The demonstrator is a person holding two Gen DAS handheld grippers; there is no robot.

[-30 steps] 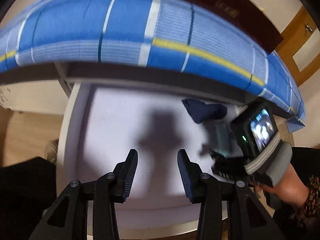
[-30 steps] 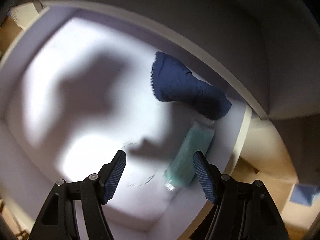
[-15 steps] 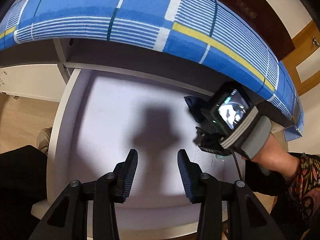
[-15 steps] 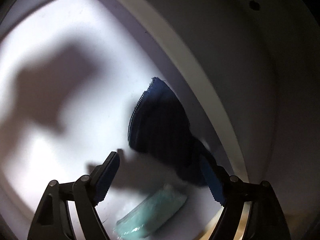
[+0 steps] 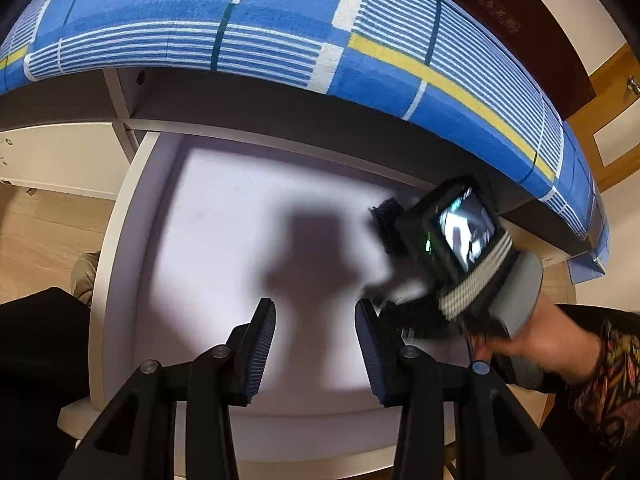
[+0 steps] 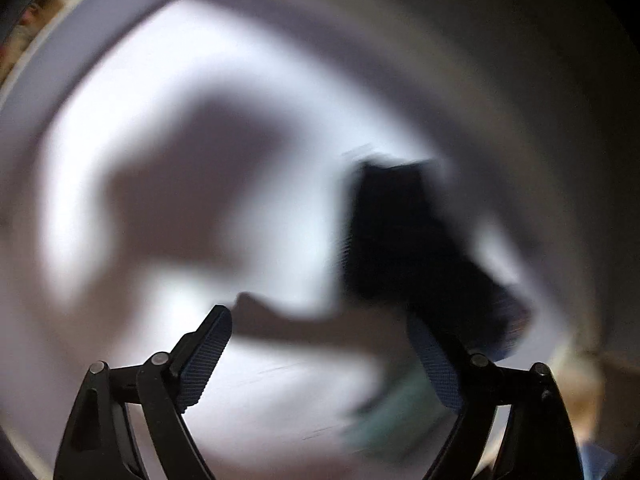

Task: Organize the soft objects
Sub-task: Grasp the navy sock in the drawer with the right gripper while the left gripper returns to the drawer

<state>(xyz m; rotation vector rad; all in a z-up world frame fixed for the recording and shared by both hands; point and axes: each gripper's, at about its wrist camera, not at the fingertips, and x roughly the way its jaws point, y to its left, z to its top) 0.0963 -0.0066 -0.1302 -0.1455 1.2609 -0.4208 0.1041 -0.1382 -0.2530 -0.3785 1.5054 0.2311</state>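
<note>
A dark blue rolled cloth [image 6: 404,236] lies at the right back of a white drawer [image 5: 120,240]; in the left wrist view only its end [image 5: 384,220] shows behind the right gripper's body. A pale green soft item [image 6: 384,420] lies in front of it, blurred. My right gripper [image 6: 324,344] is open and empty, its right finger close to the dark cloth. My left gripper [image 5: 316,344] is open and empty above the drawer's front middle.
A blue checked mattress cover [image 5: 280,32] overhangs the drawer's back. The drawer's front rim [image 5: 280,444] is close below my left fingers. Wooden floor [image 5: 40,220] lies to the left. The right wrist view is motion-blurred.
My right gripper has moved further into the drawer toward the dark cloth and swung left, so the cloth now sits to its right. The left gripper has stayed nearly still.
</note>
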